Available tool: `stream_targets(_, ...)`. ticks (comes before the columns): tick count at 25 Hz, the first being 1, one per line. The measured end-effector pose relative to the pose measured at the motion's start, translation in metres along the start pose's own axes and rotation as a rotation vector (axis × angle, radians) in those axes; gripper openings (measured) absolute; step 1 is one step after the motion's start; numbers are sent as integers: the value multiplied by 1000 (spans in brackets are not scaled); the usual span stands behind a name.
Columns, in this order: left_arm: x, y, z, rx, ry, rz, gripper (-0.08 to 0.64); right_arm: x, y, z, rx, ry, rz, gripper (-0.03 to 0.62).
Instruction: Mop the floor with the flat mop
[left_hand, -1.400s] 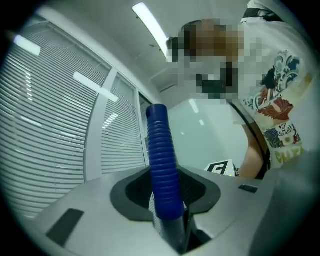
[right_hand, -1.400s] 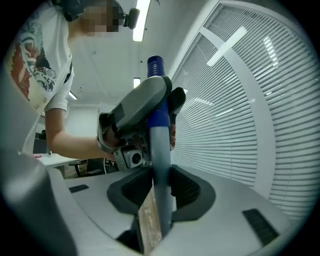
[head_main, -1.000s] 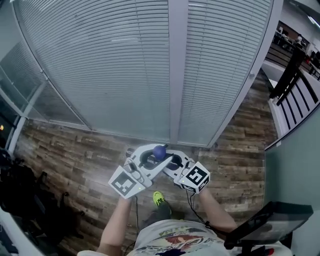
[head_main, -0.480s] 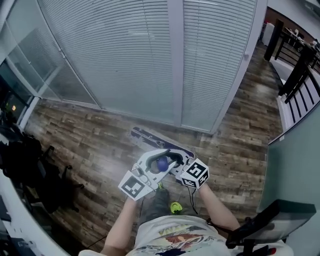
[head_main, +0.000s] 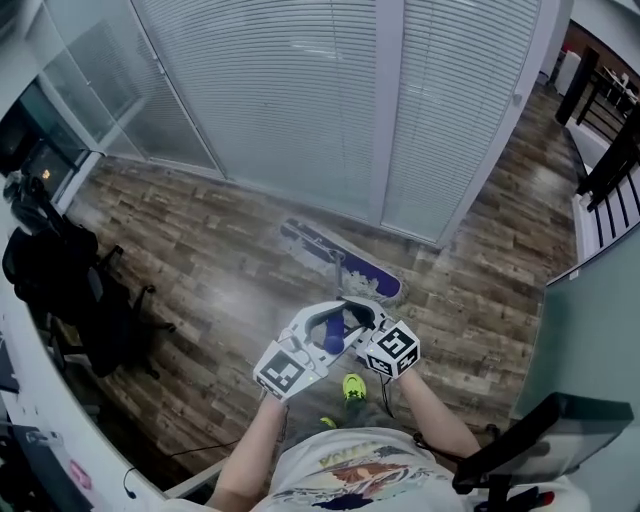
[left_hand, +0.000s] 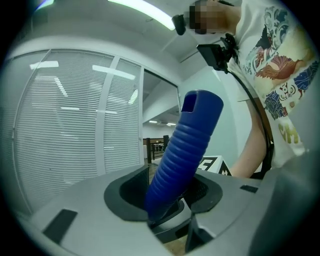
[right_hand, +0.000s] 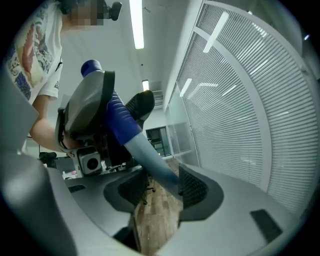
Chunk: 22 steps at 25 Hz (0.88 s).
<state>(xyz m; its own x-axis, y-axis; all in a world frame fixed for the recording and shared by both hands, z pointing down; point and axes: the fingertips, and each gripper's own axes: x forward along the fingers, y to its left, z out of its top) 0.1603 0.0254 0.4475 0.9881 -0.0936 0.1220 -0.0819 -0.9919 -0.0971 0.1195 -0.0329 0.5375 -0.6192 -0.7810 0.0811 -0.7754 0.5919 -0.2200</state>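
Note:
The flat mop lies with its blue-purple head (head_main: 345, 265) on the wood floor in front of the blinds. Its blue ribbed handle (head_main: 333, 338) rises between both grippers at the person's waist. My left gripper (head_main: 322, 322) is around the ribbed grip (left_hand: 185, 150), which fills the gap between the pads while the jaws are opening. In its own view the left gripper (left_hand: 167, 205) points about level. My right gripper (head_main: 356, 312) is lower on the pole (right_hand: 145, 150). In the right gripper view, the right gripper (right_hand: 157, 192) has opening jaws, and the pole leans on one pad with floor showing beside it.
A glass wall with white blinds (head_main: 300, 90) runs across the far side. A black office chair (head_main: 75, 290) and desk clutter stand at the left. A dark railing (head_main: 610, 150) is at the upper right, and a black device (head_main: 545, 435) at the lower right. The person's green shoe (head_main: 352, 386) is under the grippers.
Both grippers have drawn back from the blinds with the handle. The mop head, hidden under them a second ago, now shows on the floor ahead.

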Motion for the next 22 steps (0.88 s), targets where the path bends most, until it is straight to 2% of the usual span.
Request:
stream_targets(3, -22, -27, -14, -41, -2, 23, 163, -7, 30, -22, 14, 28, 12, 175)
stream_targets(6, -51, -66, -24, -45, 5, 32, 170, -21, 72, -43, 14, 52, 34, 181)
stream_targets(13, -150, -169, -37, -109, -12, 54, 183, -51, 206, -85, -12, 106, 60, 184)
stream_targets(19, -223, -258, -36, -118, -1, 63, 187, -87, 312, -114, 8, 112, 90, 190)
stream_targets(22, -254, -294, -39, -91, 14, 65, 190, -99, 357, -129, 2, 141, 128, 198)
